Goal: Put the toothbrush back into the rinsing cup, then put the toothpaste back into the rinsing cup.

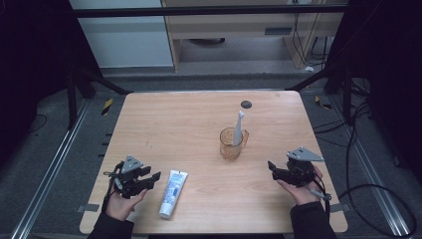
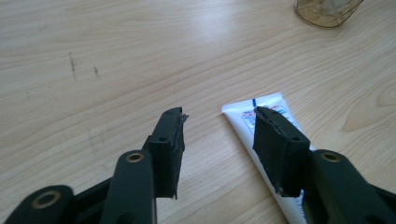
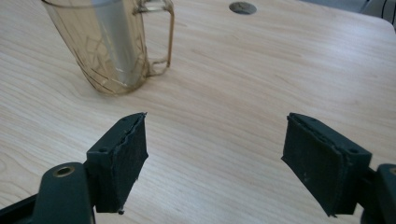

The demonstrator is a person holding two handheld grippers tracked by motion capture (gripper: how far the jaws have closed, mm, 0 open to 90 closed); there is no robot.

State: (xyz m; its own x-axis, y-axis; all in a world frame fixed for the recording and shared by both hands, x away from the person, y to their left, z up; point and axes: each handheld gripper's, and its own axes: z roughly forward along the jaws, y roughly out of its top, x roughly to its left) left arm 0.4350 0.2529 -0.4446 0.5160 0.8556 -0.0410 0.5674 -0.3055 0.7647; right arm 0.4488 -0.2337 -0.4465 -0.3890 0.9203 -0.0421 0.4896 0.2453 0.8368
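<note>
A white toothpaste tube [image 1: 173, 193] lies flat near the table's front edge, its crimped end pointing away from me. My left gripper [image 1: 152, 179] sits just left of it, open. In the left gripper view the left gripper [image 2: 218, 114] has bare wood between its jaws, and the tube [image 2: 243, 119] runs under the right-hand jaw. A clear amber cup [image 1: 233, 144] with a handle stands mid-table, holding a white toothbrush [image 1: 239, 127] upright. My right gripper [image 1: 271, 167] is open, to the cup's right and nearer me. The right gripper view shows the right gripper [image 3: 217, 119] wide apart, with the cup [image 3: 109, 46] ahead to the left.
A small dark round disc [image 1: 246, 104] sits near the table's far edge. The wooden table [image 1: 164, 124] has bare wood across its left half. Black frame struts and cables run along the floor on both sides.
</note>
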